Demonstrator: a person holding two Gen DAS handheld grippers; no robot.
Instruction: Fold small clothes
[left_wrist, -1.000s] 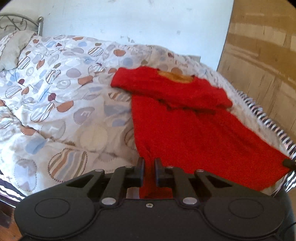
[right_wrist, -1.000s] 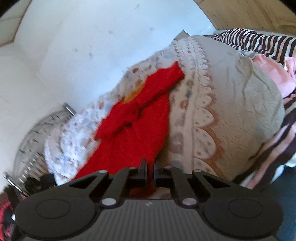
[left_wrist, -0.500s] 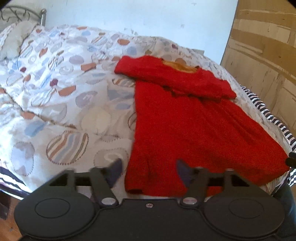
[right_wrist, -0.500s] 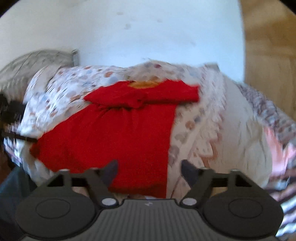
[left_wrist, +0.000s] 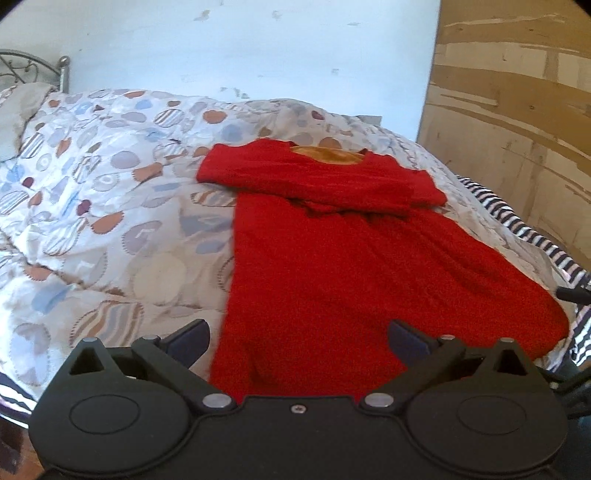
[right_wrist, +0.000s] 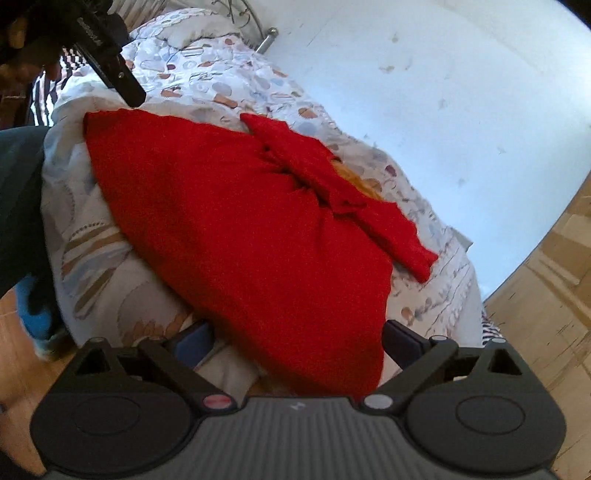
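Red cloth covers the near right part of the bed: a small red garment (left_wrist: 332, 266) lies flat on a quilt (left_wrist: 110, 206) patterned with circles and hearts in blue, brown and grey. Its two sleeves are folded inward across the chest, one overlapping the other, and a yellow-orange lining shows at the neck opening, which points toward the far edge of the bed by the white wall (left_wrist: 240, 48). The wide hem lies along the near edge of the bed, and the hem's right corner reaches almost to the bed's right edge, where a striped sheet (left_wrist: 524, 236) shows beneath the quilt.

The left gripper (left_wrist: 297, 338) hangs just above the hem's left end with its jaws spread wide and nothing between them; the left finger sits over the quilt, the right one over the red fabric. The right gripper (right_wrist: 295, 338) is likewise released, jaws wide apart and gripping nothing, poised at the hem's right corner, with the red cloth filling most of the gap between its fingers.

In the right wrist view the left gripper (right_wrist: 107, 55) appears as a dark bar at the upper left, beyond the garment's far hem corner. A metal bedpost (left_wrist: 64, 72) and a grey pillow (left_wrist: 18, 118) stand at the bed's far left corner. Wooden panelling (left_wrist: 517, 110) lines the right side.
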